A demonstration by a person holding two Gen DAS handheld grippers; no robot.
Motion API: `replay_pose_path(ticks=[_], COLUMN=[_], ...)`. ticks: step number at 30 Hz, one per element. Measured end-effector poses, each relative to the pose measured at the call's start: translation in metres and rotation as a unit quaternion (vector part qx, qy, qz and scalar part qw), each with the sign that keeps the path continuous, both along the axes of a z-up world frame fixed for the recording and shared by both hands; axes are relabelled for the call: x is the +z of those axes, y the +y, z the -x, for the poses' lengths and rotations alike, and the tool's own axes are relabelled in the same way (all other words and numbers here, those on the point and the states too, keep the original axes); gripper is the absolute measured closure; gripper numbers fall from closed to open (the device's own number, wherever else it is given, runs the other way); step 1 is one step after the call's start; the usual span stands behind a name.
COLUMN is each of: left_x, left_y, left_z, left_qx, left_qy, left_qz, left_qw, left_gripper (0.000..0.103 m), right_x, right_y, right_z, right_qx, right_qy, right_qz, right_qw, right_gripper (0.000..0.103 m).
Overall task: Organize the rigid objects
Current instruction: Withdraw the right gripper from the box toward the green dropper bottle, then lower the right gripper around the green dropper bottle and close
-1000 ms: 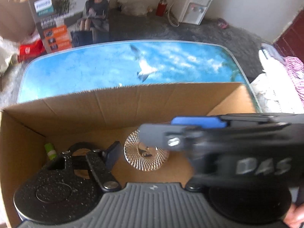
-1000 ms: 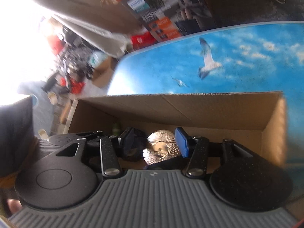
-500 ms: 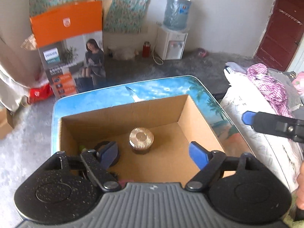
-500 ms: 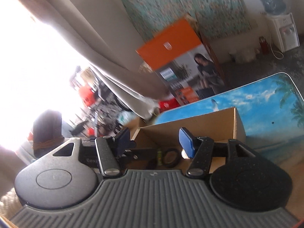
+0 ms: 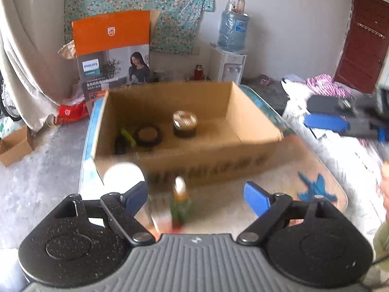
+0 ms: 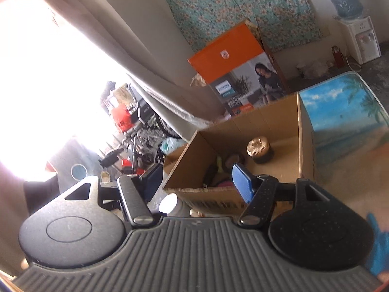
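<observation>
**A:** So, which step were you on here?

**B:** Between items, by my reading. Your left claw point(image 5: 195, 194) stood wide, its jaws had just been opening, and it gripped nothing. The small bottle point(image 5: 180, 199) showed in the gap between its fingers, but neither pad touched it. Your right claw point(image 6: 197, 177) stood about half open, its jaws also just opening, with nothing between them. It hung out to the right of the box point(image 5: 189, 160).

**A:** And where did the task's things lie?

**B:** Some were inside the box on the table point(image 5: 291, 170), and the rest stood on the table in front of the box, on your side.

**A:** Count them for me.

**B:** One box. Inside it you had one jar point(image 5: 184, 124) with a ribbed gold lid, one round dark tin point(image 5: 147, 135) and one green-tipped thing point(image 5: 127, 133) by the left wall. The right view hinted at something pink low in that corner, too blurred to name. Outside were two bottles, the small one and a white-capped bottle point(image 5: 124, 175) just left of it.

**A:** What did the next move call for?

**B:** Probably a pick of the small bottle. You needed to lower the left claw, straddle the bottle squarely without knocking its neighbour, close gently since it looked tall and tippy, then carry it over the near wall.
</observation>
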State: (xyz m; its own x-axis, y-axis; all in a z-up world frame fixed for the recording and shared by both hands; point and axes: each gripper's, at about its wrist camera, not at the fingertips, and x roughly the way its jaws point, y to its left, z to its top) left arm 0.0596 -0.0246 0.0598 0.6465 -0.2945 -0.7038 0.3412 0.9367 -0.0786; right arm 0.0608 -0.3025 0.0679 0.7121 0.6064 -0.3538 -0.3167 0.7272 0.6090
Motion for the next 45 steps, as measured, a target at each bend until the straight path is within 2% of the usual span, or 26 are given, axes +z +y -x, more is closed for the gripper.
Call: replay_pose_path(ticks=[4,7,10,13,17,21,31,36,40,45], left_x=[-0.029,-0.049,-0.065,-0.076,-0.079,-0.079,-0.083,-0.082,-0.083,-0.081], left_y=[-0.004,-0.010,-0.016,-0.019,-0.017,-0.015,-0.008,-0.012,-0.015,-0.014], left_z=[0.013,0.014,0.011,0.008,0.007,0.002,-0.015,-0.020,-0.021,-0.019], left_qx=[0.007,0.011,0.004,0.001,-0.007,-0.003,0.013,0.011,0.016,0.014], left_qy=[-0.004,-0.018,-0.029,-0.037,-0.053,-0.074,-0.076,-0.081,-0.084,-0.072], left_qz=[-0.001,-0.017,-0.039,-0.055,-0.041,-0.037,-0.027,-0.033,-0.036,-0.009], left_qw=[1.0000,0.9996,0.9988,0.9978,0.9977,0.9965,0.9966,0.9961,0.9957,0.9973], left_gripper=[0.016,0.017,0.021,0.028,0.033,0.042,0.061,0.074,0.079,0.082], right_x=[-0.019,-0.031,-0.036,-0.038,-0.040,-0.048,-0.071,-0.070,-0.069,-0.069], right_y=[0.016,0.038,0.066,0.092,0.119,0.138,0.166,0.164,0.161,0.154], right_z=[0.003,-0.004,-0.010,-0.017,-0.034,-0.052,-0.081,-0.082,-0.080,-0.075], right_qx=[0.019,0.043,0.067,0.086,0.105,0.116,0.132,0.130,0.126,0.119], right_qy=[0.024,0.045,0.052,0.051,0.050,0.055,0.067,0.064,0.063,0.065], right_qz=[0.013,0.024,0.046,0.077,0.113,0.140,0.184,0.181,0.182,0.183], right_qw=[0.999,0.998,0.995,0.992,0.987,0.982,0.972,0.973,0.973,0.974], right_gripper=[0.039,0.039,0.040,0.043,0.051,0.060,0.086,0.092,0.092,0.092])
